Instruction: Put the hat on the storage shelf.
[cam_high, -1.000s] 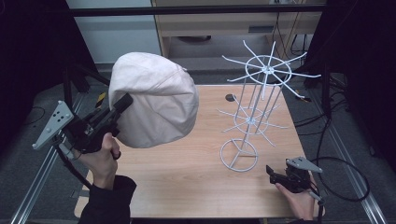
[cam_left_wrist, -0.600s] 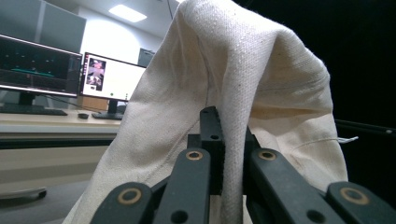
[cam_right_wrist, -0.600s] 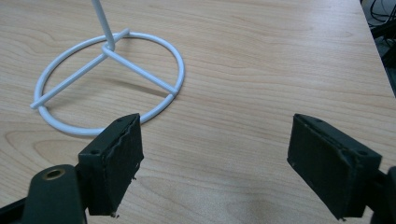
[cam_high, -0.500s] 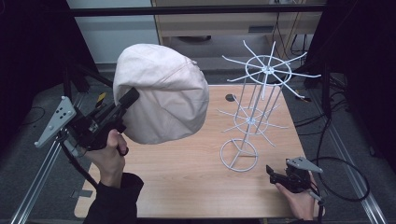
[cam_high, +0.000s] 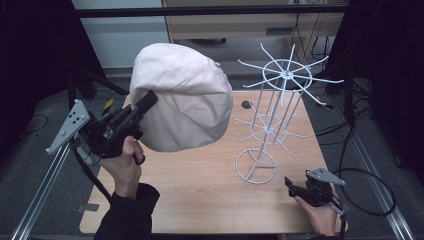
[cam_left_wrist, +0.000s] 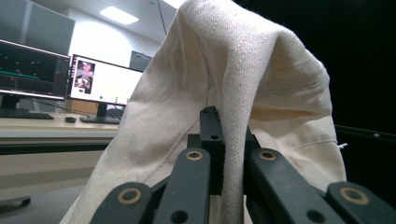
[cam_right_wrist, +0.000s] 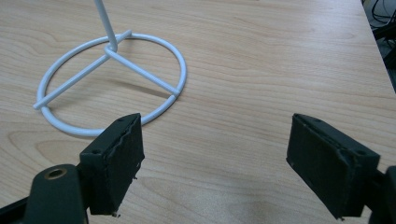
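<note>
A: Start big: the wooden surface (cam_high: 200, 185), pale grain, nothing printed on it that I can read.

B: And above its left half, the cream hat (cam_high: 182, 97), held up in the air, well clear of the wood. No label or logo visible on the cloth from either angle.

A: To its right, the white wire rack (cam_high: 272, 122) stands upright on its ring base, near the hat but apart from it.

B: Monitors (cam_left_wrist: 100, 84) glow in the left gripper view; whatever is on the screens is too small to read.

A: Now the left gripper (cam_high: 145, 102). It's raised, angled up and to the right, the hand (cam_high: 122, 165) wrapped under its grip, forearm coming up from the bottom edge.

B: Its fingers are pinched narrow on the hat's fabric; in its own view the cloth (cam_left_wrist: 243, 93) drapes right over them.

A: The right gripper (cam_high: 291, 186) sits low at the surface's near right corner, just beside the rack's base.

B: Its fingers (cam_right_wrist: 116, 163) are spread wide, holding nothing, bare wood between them, the ring base (cam_right_wrist: 112, 79) just ahead.
</note>
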